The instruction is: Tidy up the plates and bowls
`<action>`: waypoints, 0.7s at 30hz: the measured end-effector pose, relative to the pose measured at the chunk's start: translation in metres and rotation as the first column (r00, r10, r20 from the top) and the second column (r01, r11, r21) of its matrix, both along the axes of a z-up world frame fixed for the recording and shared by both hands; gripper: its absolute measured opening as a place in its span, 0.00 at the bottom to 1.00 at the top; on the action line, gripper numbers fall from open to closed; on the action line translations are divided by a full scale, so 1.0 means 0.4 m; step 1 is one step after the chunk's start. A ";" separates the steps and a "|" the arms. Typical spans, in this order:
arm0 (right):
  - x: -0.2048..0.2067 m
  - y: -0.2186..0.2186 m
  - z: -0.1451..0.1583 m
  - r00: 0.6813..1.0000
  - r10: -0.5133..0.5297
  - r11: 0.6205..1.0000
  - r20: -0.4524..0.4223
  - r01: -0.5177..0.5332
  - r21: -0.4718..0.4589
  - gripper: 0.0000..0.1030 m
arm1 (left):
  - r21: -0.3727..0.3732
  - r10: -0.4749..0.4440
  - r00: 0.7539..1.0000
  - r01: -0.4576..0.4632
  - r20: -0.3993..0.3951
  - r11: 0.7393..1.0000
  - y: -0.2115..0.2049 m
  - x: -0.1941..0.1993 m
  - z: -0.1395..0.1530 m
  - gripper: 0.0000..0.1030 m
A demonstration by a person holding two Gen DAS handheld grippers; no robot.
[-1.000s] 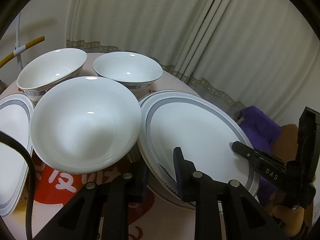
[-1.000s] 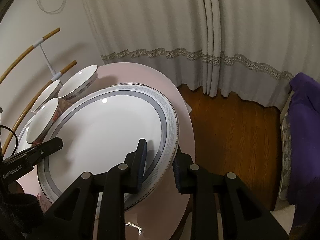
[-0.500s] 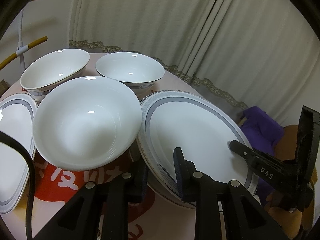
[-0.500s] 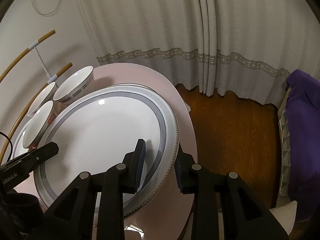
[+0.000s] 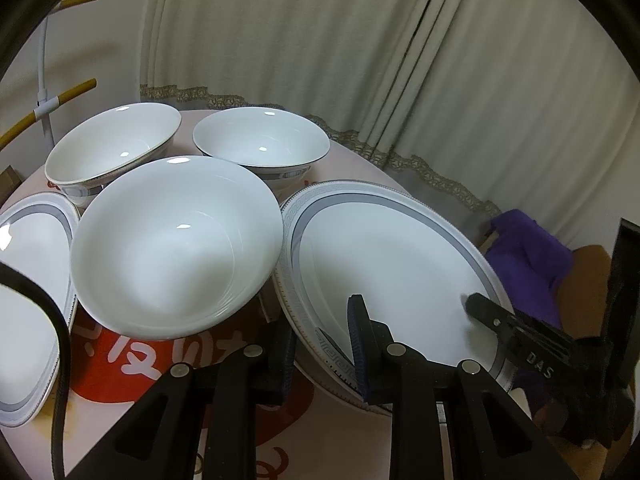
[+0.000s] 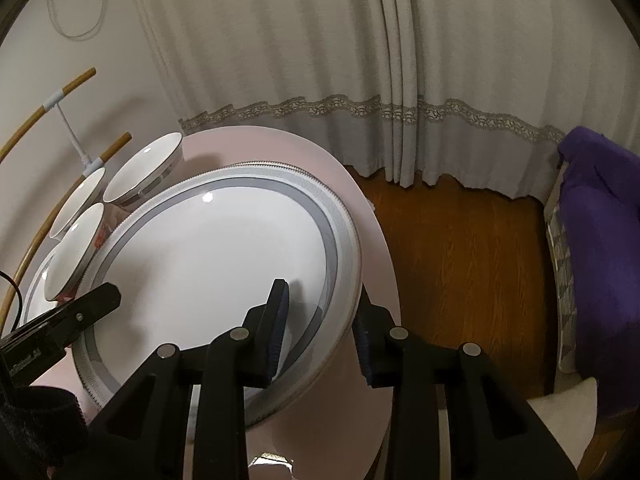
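A big white plate with a grey band [image 5: 392, 256] lies on the right part of the round pink table [image 5: 132, 364]. My left gripper [image 5: 320, 320] is shut on the plate's near left rim, one finger under it and one on top. My right gripper [image 6: 320, 292] straddles the opposite rim of that plate [image 6: 208, 256], and its jaws are opening; the left pad hovers over the plate and the right pad stands just outside the rim. A large plain white bowl [image 5: 176, 248] sits left of the plate, with two grey-banded bowls [image 5: 112, 156] [image 5: 260, 148] behind it.
A second grey-banded plate [image 5: 32, 264] lies at the table's left edge, under a black cable [image 5: 60, 344]. Wooden hoop bars [image 6: 44, 112] stand behind the bowls. Curtains [image 6: 320, 60] hang beyond, with wooden floor [image 6: 460, 260] and a purple cloth [image 6: 600, 240] to the right.
The right gripper's fingers have spread wider around the plate's rim. The left gripper keeps its hold, and the views have shifted only slightly.
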State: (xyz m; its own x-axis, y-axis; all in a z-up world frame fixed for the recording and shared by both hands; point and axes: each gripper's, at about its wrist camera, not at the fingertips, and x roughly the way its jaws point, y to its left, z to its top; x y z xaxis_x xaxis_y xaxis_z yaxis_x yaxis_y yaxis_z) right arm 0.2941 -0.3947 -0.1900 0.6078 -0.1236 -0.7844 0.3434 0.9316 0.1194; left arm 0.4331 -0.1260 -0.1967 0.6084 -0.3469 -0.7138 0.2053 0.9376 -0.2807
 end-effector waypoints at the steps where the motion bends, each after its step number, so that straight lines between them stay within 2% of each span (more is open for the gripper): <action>1: -0.006 0.001 0.001 1.000 -0.008 1.000 0.004 0.008 0.008 0.31 | 0.003 -0.001 1.000 0.001 0.001 1.000 -0.001 -0.001 0.000 0.22; 7: -0.021 -0.003 -0.003 0.999 -0.037 0.997 0.023 0.035 0.072 0.31 | 0.020 -0.003 1.000 0.003 0.008 1.000 -0.005 0.000 -0.004 0.22; 10: -0.018 -0.012 -0.012 0.998 -0.051 0.992 0.025 0.047 0.121 0.29 | 0.046 -0.013 1.000 0.013 0.013 0.999 -0.013 -0.003 -0.003 0.26; 16: -0.014 -0.009 -0.014 0.998 -0.051 0.992 0.028 0.047 0.121 0.28 | 0.088 -0.015 1.000 0.013 0.024 0.996 -0.030 -0.015 0.004 0.28; 21: -0.016 -0.012 -0.015 0.998 -0.053 0.992 0.034 0.048 0.119 0.26 | 0.114 -0.017 1.000 0.014 0.022 0.993 -0.037 -0.030 0.007 0.40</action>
